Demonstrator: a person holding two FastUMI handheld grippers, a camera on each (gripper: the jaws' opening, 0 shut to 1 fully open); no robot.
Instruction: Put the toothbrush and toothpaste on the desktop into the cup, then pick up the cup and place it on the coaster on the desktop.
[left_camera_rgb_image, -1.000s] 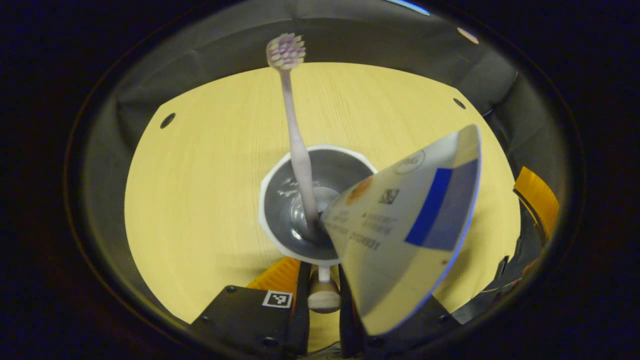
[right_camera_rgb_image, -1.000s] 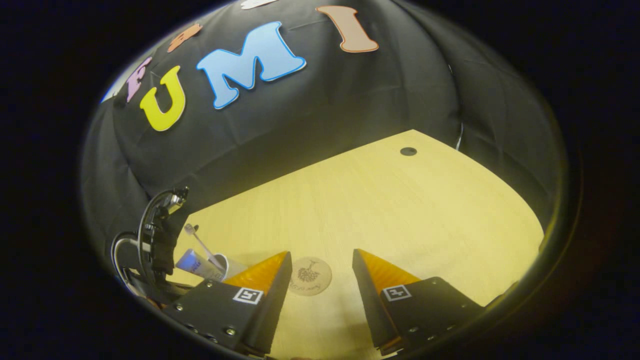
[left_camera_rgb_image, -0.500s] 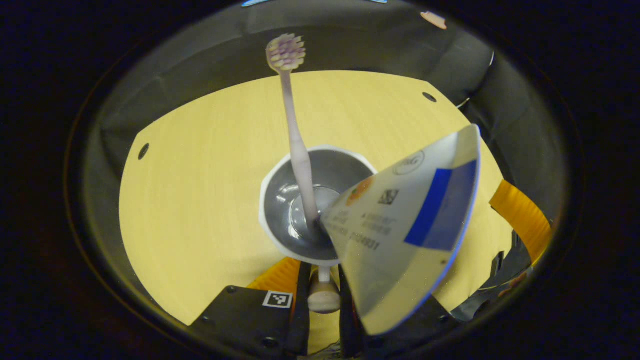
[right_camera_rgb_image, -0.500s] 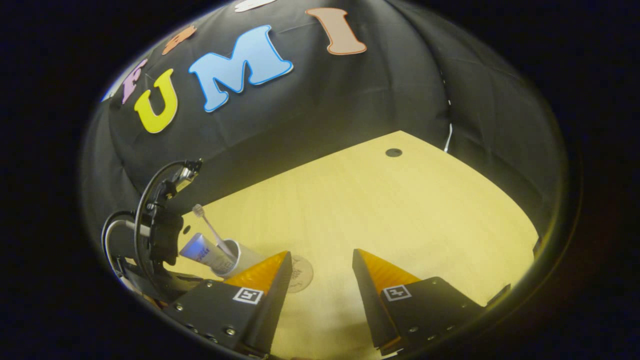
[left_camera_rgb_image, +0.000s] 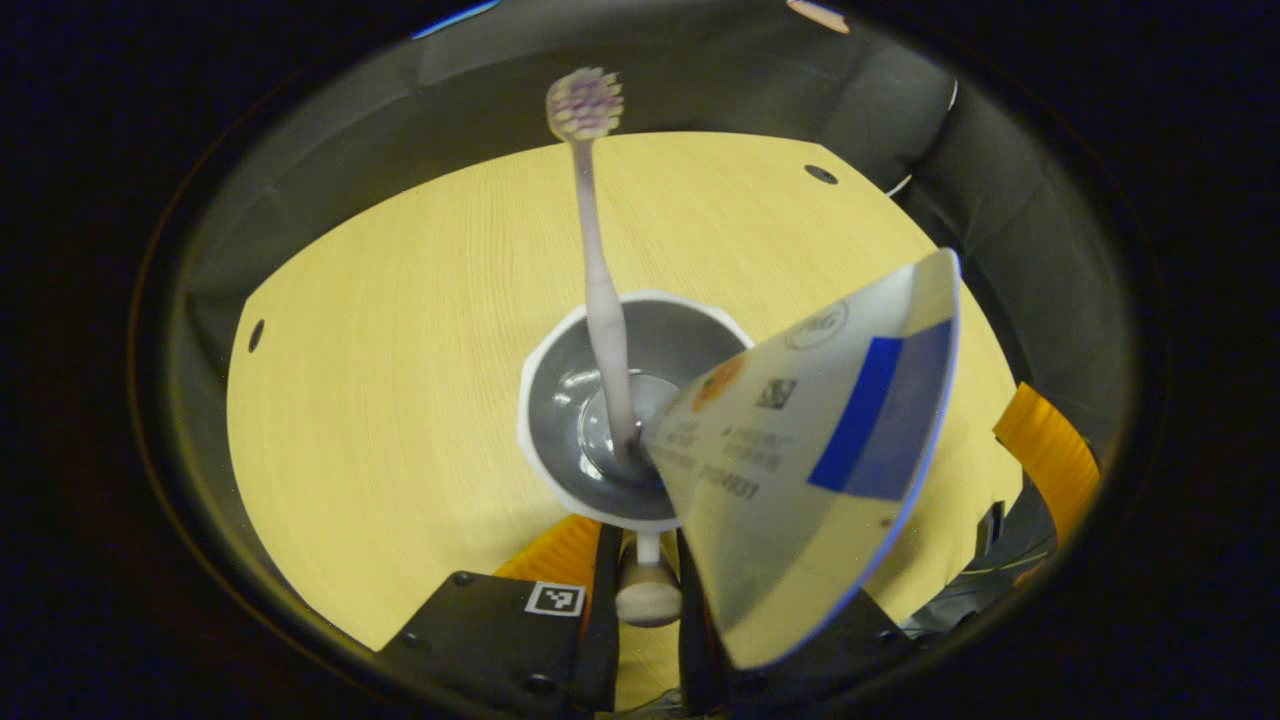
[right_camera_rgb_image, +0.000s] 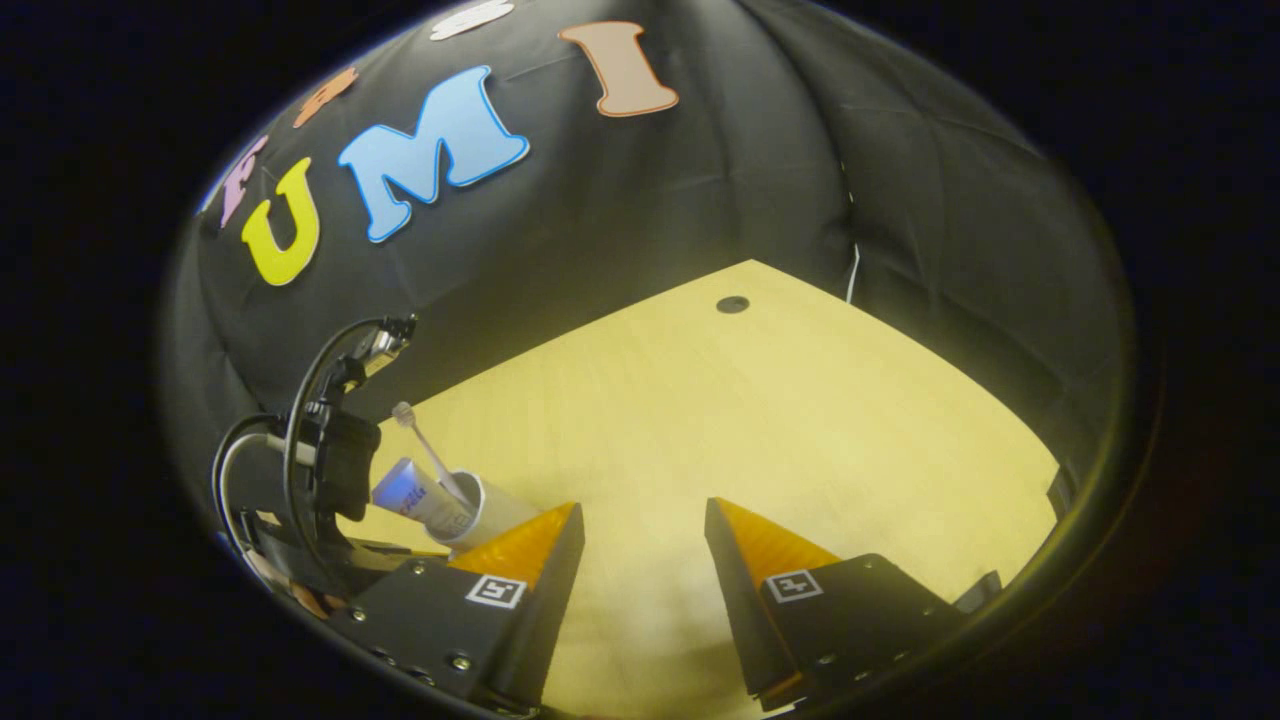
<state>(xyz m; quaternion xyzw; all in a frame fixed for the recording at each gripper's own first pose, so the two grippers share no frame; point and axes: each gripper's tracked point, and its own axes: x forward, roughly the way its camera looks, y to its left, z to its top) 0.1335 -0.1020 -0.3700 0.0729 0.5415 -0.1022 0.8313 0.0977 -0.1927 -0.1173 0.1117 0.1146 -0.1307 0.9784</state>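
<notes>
Desktop (right_camera_rgb_image: 800, 400) is pale wood, black cloth wall (right_camera_rgb_image: 700, 200) behind it. Your left gripper (left_camera_rgb_image: 648, 600) clamps the handle of the cup (left_camera_rgb_image: 560, 400), toothbrush (left_camera_rgb_image: 600, 290) and toothpaste (left_camera_rgb_image: 810, 450) inside; your right gripper (right_camera_rgb_image: 640, 560), beside the cup, gapes apart, holding nothing.

Premises: a staged recording booth, not a lived-in room. Black cloth wall (right_camera_rgb_image: 700, 200) encloses the workspace on the far side and to the right, hanging in loose folds. A pale wood-grain desktop (right_camera_rgb_image: 800, 420) with round cable holes (right_camera_rgb_image: 732, 304) serves as the only work surface. A white cable (right_camera_rgb_image: 850, 275) runs down the cloth at the far right corner. Household props, a toothbrush (left_camera_rgb_image: 597, 260) and toothpaste (left_camera_rgb_image: 820, 440) standing in a cup (left_camera_rgb_image: 560, 400), suggest a simulated bathroom chore.
</notes>
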